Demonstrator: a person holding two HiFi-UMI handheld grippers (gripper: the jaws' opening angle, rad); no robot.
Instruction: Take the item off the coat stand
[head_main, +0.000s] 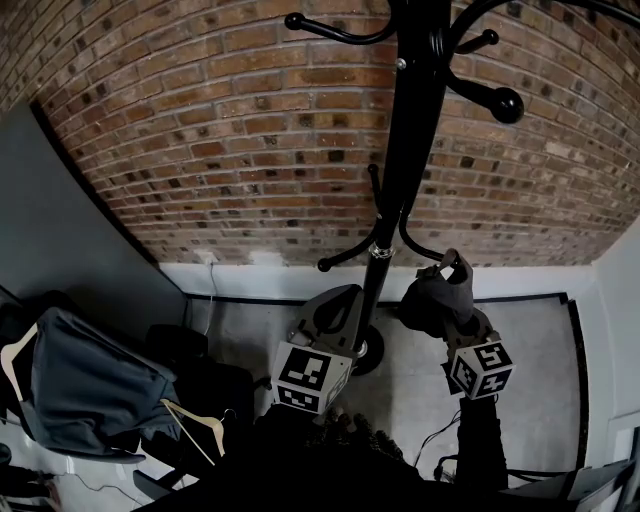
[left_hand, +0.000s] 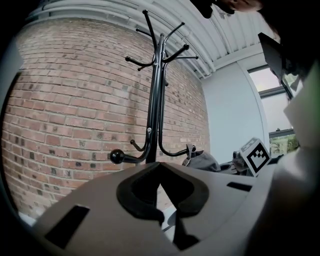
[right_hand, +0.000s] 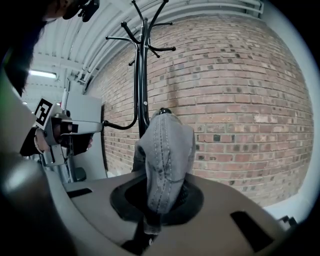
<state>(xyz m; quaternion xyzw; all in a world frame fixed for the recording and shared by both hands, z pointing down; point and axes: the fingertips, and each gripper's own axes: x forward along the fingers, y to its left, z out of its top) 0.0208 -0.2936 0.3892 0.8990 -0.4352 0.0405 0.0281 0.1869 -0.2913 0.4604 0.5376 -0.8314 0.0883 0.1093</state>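
The right gripper (right_hand: 155, 210) clamps a grey cap (right_hand: 167, 150) with pale stitching, beside a low hook of the black coat stand (head_main: 410, 130). The left gripper (left_hand: 162, 207) is closed, empty

I see a brick wall (head_main: 200, 150) filling the upper frame, a white skirting board (head_main: 270, 279) along its foot, a grey panel (head_main: 60, 230) at left, and at lower left a grey garment (head_main: 80, 392) beside a wooden hanger (head_main: 197, 421).

We lose the top of the coat stand (head_main: 405, 150) past the head view's upper edge. In the right gripper view the lower end of the grey fabric item (right_hand: 165, 155) sinks out of sight inside the right gripper (right_hand: 160, 212); we cannot tell whether it rests on a hook, nor name the garment
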